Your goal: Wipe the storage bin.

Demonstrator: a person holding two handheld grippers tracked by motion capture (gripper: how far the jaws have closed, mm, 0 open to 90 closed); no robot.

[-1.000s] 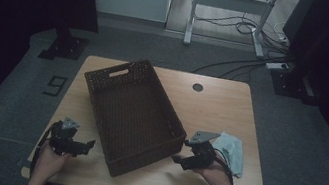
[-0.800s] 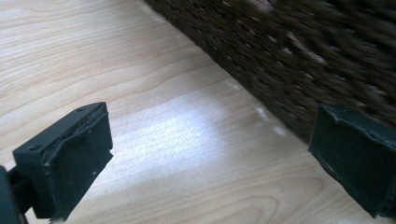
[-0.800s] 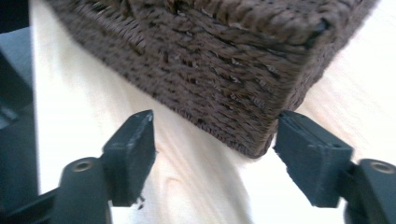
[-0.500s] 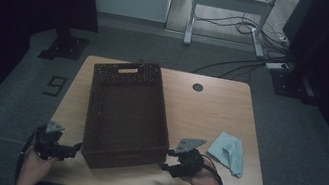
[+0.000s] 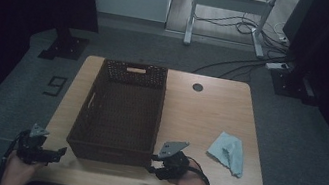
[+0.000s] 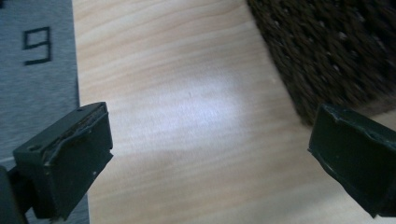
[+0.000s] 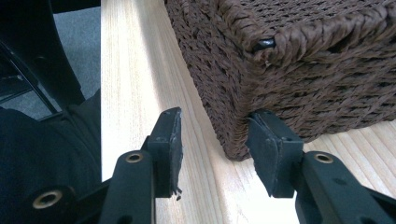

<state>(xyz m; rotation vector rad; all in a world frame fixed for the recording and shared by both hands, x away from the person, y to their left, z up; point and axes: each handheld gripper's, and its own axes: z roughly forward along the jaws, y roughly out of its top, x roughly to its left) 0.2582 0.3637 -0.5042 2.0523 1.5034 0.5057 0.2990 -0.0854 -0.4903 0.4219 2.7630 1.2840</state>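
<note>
A dark brown woven basket [image 5: 109, 153] stands square on the wooden table [image 5: 199, 113], left of centre. My right gripper [image 5: 152, 164] sits at its near right corner. In the right gripper view its jaws [image 7: 215, 140] have just been closing; they stand partly apart, with the right pad [image 7: 268, 149] against the foot of the basket [image 7: 303, 79] and bare table in the gap. My left gripper [image 5: 61, 152] hovers at the table's near left corner, a little short of the basket. Its jaws [image 6: 210, 158] are wide open over bare wood, the basket [image 6: 336, 51] ahead to the right.
A crumpled light blue cloth [image 5: 228, 153] lies on the table to the right. A round cable hole [image 5: 198, 87] is at the far edge. The grey floor carries a "9" mark [image 5: 54, 85] left of the table. A white cabinet, a metal frame and cables stand beyond.
The basket has swung from a slant to lie square with the table. Both hands have shifted left, the left one drawing away from the basket, and the right jaws have narrowed.
</note>
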